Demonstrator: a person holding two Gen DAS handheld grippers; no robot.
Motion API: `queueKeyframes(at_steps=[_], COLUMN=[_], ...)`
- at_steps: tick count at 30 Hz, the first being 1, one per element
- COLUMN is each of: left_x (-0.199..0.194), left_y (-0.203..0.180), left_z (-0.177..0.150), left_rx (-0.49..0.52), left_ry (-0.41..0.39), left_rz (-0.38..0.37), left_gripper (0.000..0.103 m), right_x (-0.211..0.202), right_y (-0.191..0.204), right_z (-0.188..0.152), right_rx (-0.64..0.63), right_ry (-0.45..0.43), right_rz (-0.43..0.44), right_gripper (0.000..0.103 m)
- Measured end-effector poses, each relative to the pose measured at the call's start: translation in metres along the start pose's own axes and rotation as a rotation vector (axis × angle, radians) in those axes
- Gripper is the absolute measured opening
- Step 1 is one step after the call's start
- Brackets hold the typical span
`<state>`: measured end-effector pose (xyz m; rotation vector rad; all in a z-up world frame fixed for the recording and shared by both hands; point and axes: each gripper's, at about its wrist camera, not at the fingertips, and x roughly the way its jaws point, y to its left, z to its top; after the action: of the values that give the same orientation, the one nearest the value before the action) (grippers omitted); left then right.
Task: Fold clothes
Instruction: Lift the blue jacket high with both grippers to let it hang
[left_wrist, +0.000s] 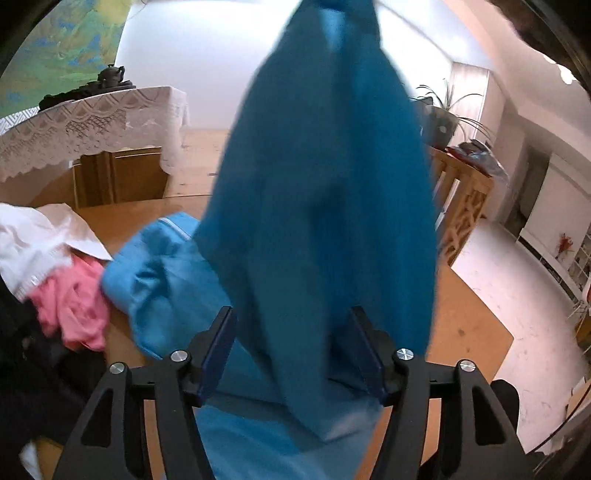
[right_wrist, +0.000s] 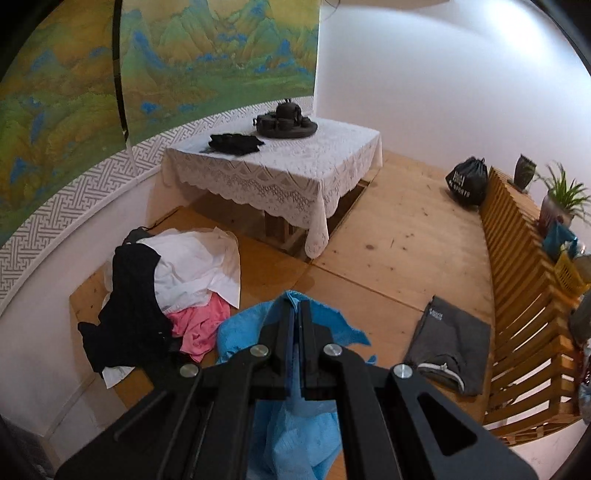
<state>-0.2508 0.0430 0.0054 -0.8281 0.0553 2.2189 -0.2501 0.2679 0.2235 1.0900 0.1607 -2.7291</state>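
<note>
A blue garment (left_wrist: 325, 184) hangs from above the left wrist view and drops down between the fingers of my left gripper (left_wrist: 291, 310). Those jaws stand wide apart and the pads do not press on the cloth. A lighter blue part of it (left_wrist: 162, 273) bunches on the wooden floor to the left. In the right wrist view my right gripper (right_wrist: 298, 304) is shut on the blue garment (right_wrist: 295, 435). The cloth sticks out around the fingertips and hangs under the fingers.
A heap of white (right_wrist: 195, 266), pink (right_wrist: 199, 325) and black (right_wrist: 129, 306) clothes lies on the floor at the left. A folded grey garment (right_wrist: 450, 343) lies at the right beside a slatted wooden rail (right_wrist: 524, 288). Behind stands a low table under a lace cloth (right_wrist: 280, 173).
</note>
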Motion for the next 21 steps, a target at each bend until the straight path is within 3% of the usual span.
queueKeyframes(at_steps=[4, 8, 10, 12, 14, 21], left_x=[0.023, 0.061, 0.073, 0.074, 0.068, 0.007], left_y=[-0.007, 0.004, 0.01, 0.014, 0.018, -0.007], left_z=[-0.009, -0.009, -0.014, -0.017, -0.018, -0.005], left_rx=[0.07, 0.063, 0.044, 0.025, 0.01, 0.08], left_ry=[0.024, 0.12, 0.163, 0.177, 0.17, 0.053], left_rz=[0.146, 0.159, 0.127, 0.117, 0.096, 0.09], left_gripper=[0.066, 0.064, 0.052, 0.026, 0.01, 0.007], right_x=[0.019, 0.026, 0.029, 0.031, 0.034, 0.034], right_y=[-0.013, -0.031, -0.042, -0.053, -0.063, -0.089], right_z=[-0.01, -0.016, -0.019, -0.02, -0.02, -0.016], right_rx=[0.004, 0.022, 0.034, 0.044, 0.057, 0.097], right_ry=[0.032, 0.052, 0.059, 0.065, 0.066, 0.042], right_rz=[0.003, 0.011, 0.002, -0.002, -0.008, -0.009], right_gripper=[0.002, 0.002, 0.002, 0.002, 0.002, 0.002])
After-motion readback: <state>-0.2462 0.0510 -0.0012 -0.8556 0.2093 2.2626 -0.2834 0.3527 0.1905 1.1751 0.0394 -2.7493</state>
